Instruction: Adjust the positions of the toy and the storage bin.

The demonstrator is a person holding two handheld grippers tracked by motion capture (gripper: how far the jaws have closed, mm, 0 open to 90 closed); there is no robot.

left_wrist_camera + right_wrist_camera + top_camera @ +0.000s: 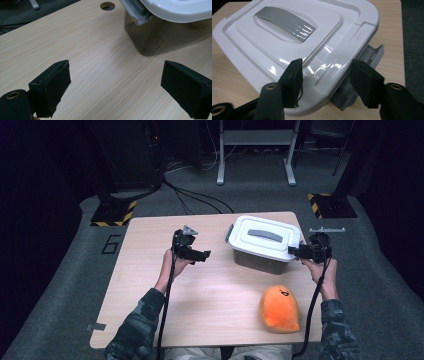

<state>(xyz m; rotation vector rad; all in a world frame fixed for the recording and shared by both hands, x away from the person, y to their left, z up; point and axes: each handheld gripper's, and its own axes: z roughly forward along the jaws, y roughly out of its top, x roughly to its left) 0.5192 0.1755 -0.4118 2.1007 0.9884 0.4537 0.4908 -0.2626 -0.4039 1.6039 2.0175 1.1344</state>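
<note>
A clear storage box (260,262) with a white lid (250,227) and grey handle (265,235) stands at the table's back right. My right gripper (295,251) is at the lid's right end. In the right gripper view, my right gripper (325,63) has its jaws partly apart over the lid (287,47); one sits above the rim, the other above the grey side latch (372,53), and I see no pad pressing. My left gripper (202,255) hovers left of the box, open and holding nothing (116,72). It faces the box's left latch (136,10).
An orange plush toy (280,308) lies on the wooden table (165,285) near the front right, close to the right forearm. A round cable hole (107,6) is in the tabletop beside the box. Stands and cables sit on the floor behind.
</note>
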